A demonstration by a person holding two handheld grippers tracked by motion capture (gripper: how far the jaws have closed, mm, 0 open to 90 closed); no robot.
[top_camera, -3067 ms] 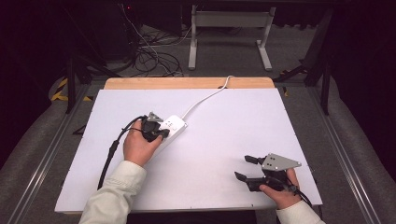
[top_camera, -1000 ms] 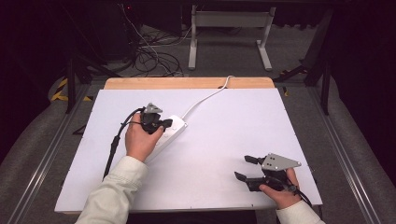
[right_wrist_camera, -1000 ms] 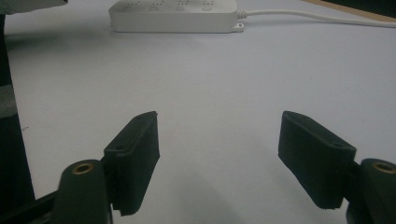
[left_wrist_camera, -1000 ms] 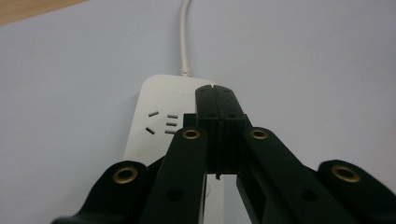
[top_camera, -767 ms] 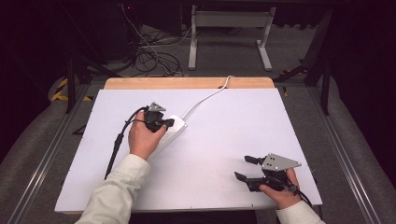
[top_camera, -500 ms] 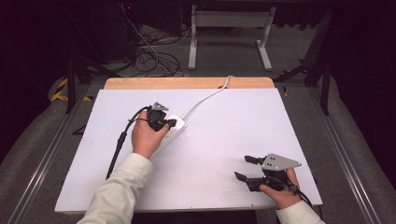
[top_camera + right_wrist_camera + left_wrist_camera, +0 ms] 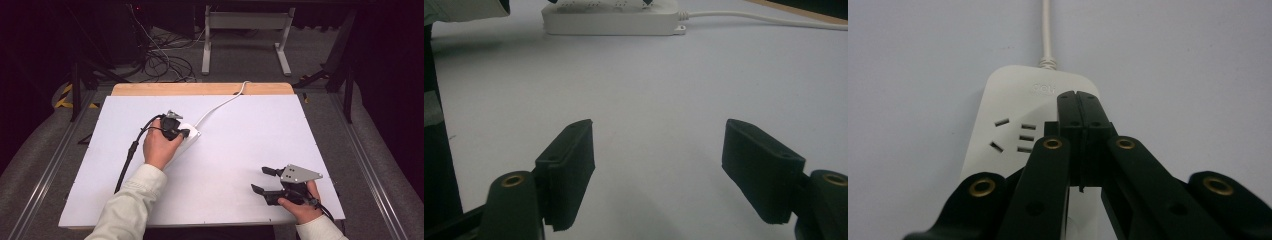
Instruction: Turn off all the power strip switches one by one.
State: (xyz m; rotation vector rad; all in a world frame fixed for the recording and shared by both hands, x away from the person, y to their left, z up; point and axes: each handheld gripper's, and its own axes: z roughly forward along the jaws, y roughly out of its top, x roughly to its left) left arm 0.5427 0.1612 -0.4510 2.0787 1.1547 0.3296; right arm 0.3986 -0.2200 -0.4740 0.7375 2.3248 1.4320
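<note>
Two grippers are working over a white rectangular tabletop (image 7: 240, 150) that carries a white plastic power strip (image 7: 186, 140) left of centre. From the high view, the strip's long axis is running diagonally, with its white cable (image 7: 220, 105) leading off toward the far wooden edge. The left gripper (image 7: 181, 133) is sitting right over the near half of the strip, held from the near side, so the strip is lying straight ahead of and under it. The right gripper (image 7: 264, 180) is resting well apart, near the front right corner, with its tips pointing left across the table. The left hand is clearly the nearer one for whatever comes next on the strip.

Looking along the left gripper view, the left gripper (image 7: 1079, 95) is showing both jaws pressed together with nothing between them, and the closed tip is hovering over or pressing on the strip's (image 7: 1013, 100) top face just right of a set of socket slots; I cannot tell whether it is actually touching. The cable (image 7: 1047, 30) is running straight away ahead.

Looking along the right gripper view, the right gripper (image 7: 659, 142) is standing wide open and empty above bare table, with the strip (image 7: 614, 20) lying crosswise far ahead.
</note>
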